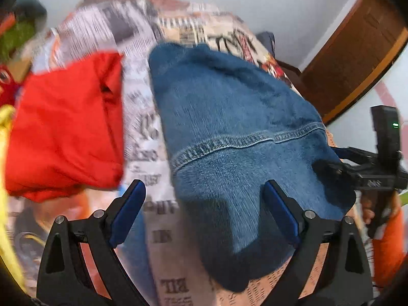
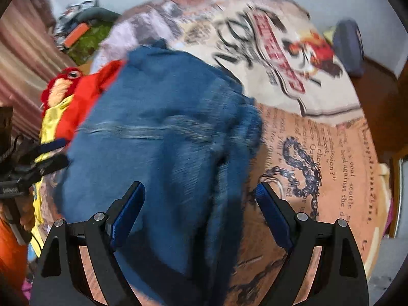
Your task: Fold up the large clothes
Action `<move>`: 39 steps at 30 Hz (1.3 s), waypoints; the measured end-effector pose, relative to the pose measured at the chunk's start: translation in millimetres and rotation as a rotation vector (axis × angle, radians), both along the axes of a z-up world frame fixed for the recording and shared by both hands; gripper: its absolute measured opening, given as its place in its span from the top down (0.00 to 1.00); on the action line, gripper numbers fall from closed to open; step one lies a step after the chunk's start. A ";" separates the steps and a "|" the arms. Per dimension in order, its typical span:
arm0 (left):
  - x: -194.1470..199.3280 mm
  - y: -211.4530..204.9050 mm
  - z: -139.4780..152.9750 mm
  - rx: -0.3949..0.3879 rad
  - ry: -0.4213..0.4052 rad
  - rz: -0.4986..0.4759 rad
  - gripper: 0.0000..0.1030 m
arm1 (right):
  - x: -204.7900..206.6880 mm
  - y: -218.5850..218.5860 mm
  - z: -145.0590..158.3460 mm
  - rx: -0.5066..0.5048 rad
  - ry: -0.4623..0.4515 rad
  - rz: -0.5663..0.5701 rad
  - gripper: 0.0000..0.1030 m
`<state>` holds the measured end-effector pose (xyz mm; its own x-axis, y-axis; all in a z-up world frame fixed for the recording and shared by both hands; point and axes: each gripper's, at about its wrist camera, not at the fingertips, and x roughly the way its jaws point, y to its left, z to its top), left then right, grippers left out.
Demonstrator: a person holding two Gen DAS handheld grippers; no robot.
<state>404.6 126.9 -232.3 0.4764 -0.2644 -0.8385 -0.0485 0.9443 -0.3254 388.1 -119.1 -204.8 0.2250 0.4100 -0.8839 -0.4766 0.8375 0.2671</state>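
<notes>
A folded blue denim garment (image 1: 229, 117) lies on a bed with a newspaper-print sheet (image 1: 142, 140). In the left wrist view my left gripper (image 1: 204, 188) hovers open over the garment's near left edge, its pads touching nothing. My right gripper (image 1: 331, 159) shows at the garment's right edge. In the right wrist view the denim garment (image 2: 158, 127) is blurred, and my right gripper (image 2: 201, 188) stands open above its near right side with cloth below the gap. My left gripper (image 2: 65, 151) enters from the left edge.
A folded red garment (image 1: 66, 127) lies left of the denim. A red plush parrot (image 2: 63, 81) and yellow cloth (image 2: 51, 119) sit beyond it. Dark wooden furniture (image 1: 357, 58) stands to the right of the bed. A bluish round object (image 2: 348, 46) rests at the bed's far corner.
</notes>
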 end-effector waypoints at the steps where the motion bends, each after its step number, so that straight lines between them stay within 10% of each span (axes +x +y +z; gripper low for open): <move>1: 6.4 1.1 -7.6 -0.042 0.017 -0.010 0.09 | 9.9 -4.7 -8.7 0.038 0.054 0.003 0.14; 10: 53.3 18.9 -59.0 -0.344 0.132 0.033 0.03 | 41.4 -18.2 -59.2 0.256 0.285 0.010 0.01; 16: 61.6 14.4 -59.1 -0.347 0.119 0.006 0.03 | 48.1 1.8 -58.0 0.271 0.282 0.005 0.00; 26: 58.9 7.2 -31.3 -0.356 0.093 -0.038 0.44 | 39.0 15.6 -32.9 0.280 0.304 -0.026 0.57; 39: 0.9 63.8 100.7 -0.321 -0.139 -0.028 0.54 | -12.1 83.2 92.5 0.255 0.101 0.022 0.69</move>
